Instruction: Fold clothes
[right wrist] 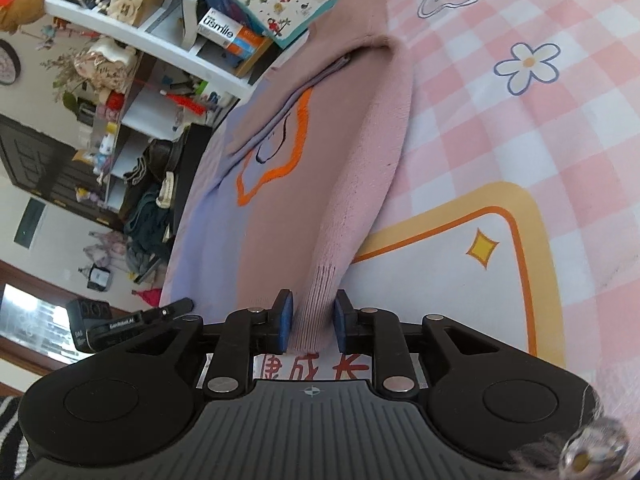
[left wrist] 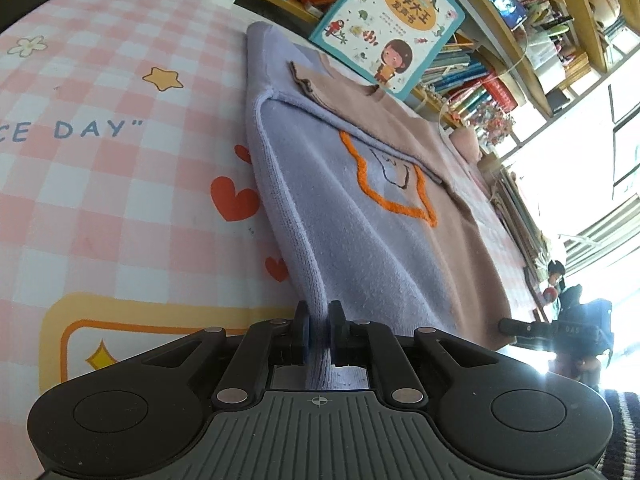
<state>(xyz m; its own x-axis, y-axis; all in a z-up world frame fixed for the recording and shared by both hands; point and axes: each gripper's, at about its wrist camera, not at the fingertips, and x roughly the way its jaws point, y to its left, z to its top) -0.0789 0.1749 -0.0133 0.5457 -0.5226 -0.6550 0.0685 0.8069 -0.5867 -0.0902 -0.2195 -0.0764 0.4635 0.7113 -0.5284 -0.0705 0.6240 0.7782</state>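
Lying on a pink checked sheet (left wrist: 100, 184), the sweater (left wrist: 360, 240) is half lilac and half pink-brown, with an orange outline sewn on its front, and it is lifted at its near edge. The left gripper (left wrist: 319, 330) has its fingers clamped on the lilac edge, and the right gripper (right wrist: 313, 322) has its fingers clamped on the ribbed pink hem. A picture book (left wrist: 386, 24) stands just behind the sweater, against the shelves.
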